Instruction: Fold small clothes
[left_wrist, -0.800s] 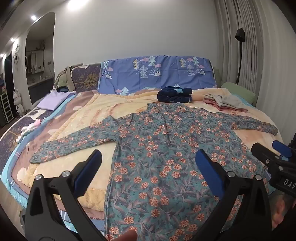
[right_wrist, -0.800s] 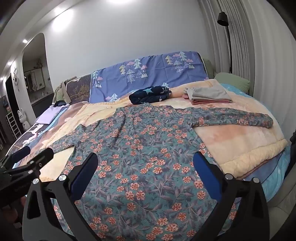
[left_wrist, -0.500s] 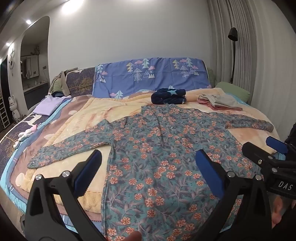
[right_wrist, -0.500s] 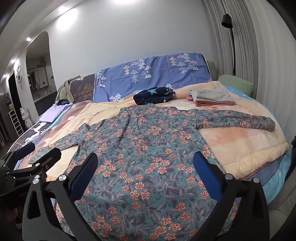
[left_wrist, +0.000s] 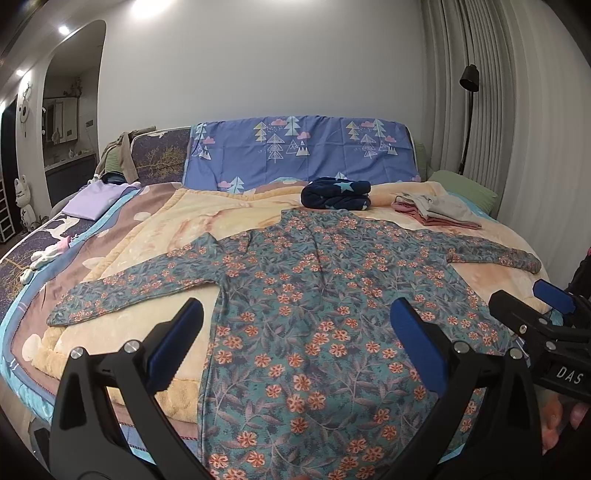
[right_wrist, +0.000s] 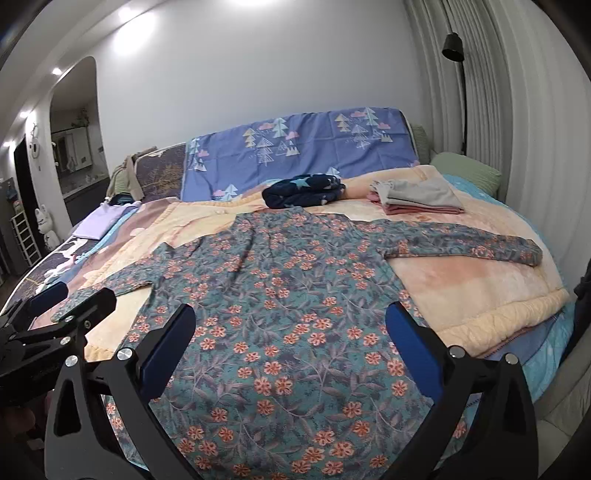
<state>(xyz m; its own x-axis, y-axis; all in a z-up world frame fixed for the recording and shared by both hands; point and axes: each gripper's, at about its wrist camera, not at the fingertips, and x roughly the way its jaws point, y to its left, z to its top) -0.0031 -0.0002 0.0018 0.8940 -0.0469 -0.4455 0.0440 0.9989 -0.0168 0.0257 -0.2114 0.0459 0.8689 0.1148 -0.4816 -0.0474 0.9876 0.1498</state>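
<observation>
While both tongs, left gripper (left_wrist: 295, 343) and right gripper (right_wrist: 290, 341), hover spread and empty, the teal orange-flowered long-sleeved cotton garment (left_wrist: 325, 295), overhanging the yellow fleece blanket (left_wrist: 192, 225), risks sliding off if tugged.

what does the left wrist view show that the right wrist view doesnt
Only the left wrist view shows the floral garment's whole left sleeve out to its cuff, the right gripper at its right edge, and small white items on the bed's left side.

Only the right wrist view shows the left gripper, at its left edge, covering that cuff.

Both show the floral garment spread flat, the navy star bundle, the grey-and-pink folded stack, and open, empty grippers.
</observation>
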